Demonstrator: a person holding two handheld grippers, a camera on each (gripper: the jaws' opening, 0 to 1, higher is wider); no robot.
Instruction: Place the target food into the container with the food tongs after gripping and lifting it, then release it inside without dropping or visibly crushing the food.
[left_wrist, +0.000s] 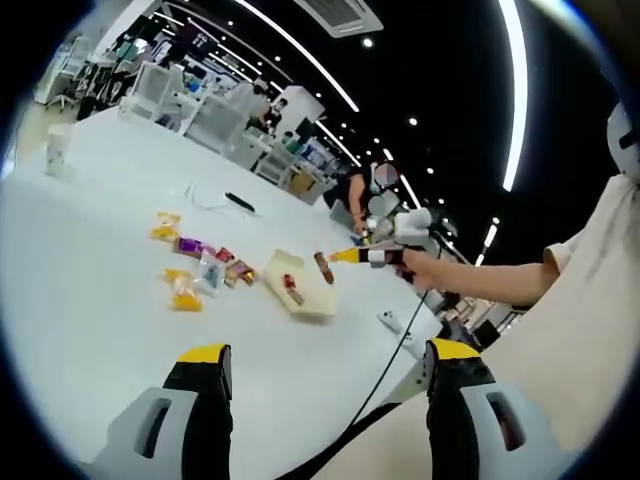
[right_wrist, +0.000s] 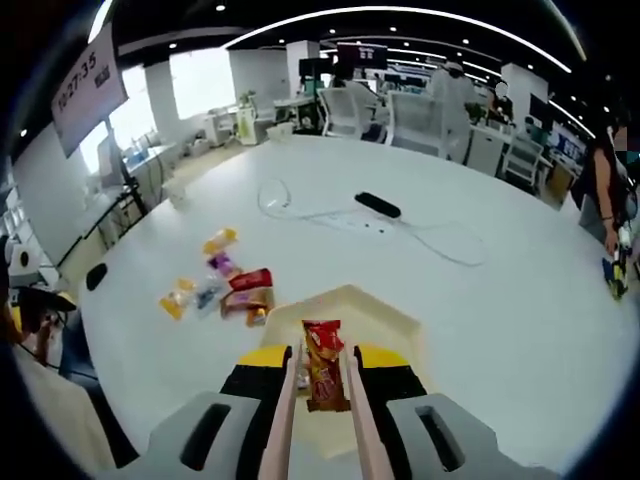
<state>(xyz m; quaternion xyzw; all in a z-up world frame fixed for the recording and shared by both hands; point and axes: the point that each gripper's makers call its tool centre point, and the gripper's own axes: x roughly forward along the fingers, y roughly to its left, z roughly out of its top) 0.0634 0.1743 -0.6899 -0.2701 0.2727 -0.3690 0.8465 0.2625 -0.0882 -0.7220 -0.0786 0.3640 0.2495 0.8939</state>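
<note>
- As the red snack packet is held between the two pale arms of the food tongs directly over the cream container, the step in hand is judged to be the lowering and release; the tongs are best brought down until the packet is well below the container's rim before the squeeze is eased, and eased slowly, so that nothing is dropped or crushed.
- Right gripper: jaws closed down on the tongs, one yellow-tipped jaw pressed against each arm from outside; the tongs are thereby pinched onto the packet, which stands upright between them. In the left gripper view the right gripper is seen in a person's hand, its tip just above the container.
- Left gripper: jaws wide apart, nothing held or touched, raised over the near edge of the white desk.
- Container: a shallow tray, near the middle of the desk; a reddish item appears to lie inside it in the left gripper view, too small to identify.
- Loose wrapped snacks, yellow, purple and red, scattered just beside the container on the bare desk.
- White cable and a black oblong device, farther along the desk.
- Paper cup near the far edge.
- Office chairs and further desks, beyond.
</note>
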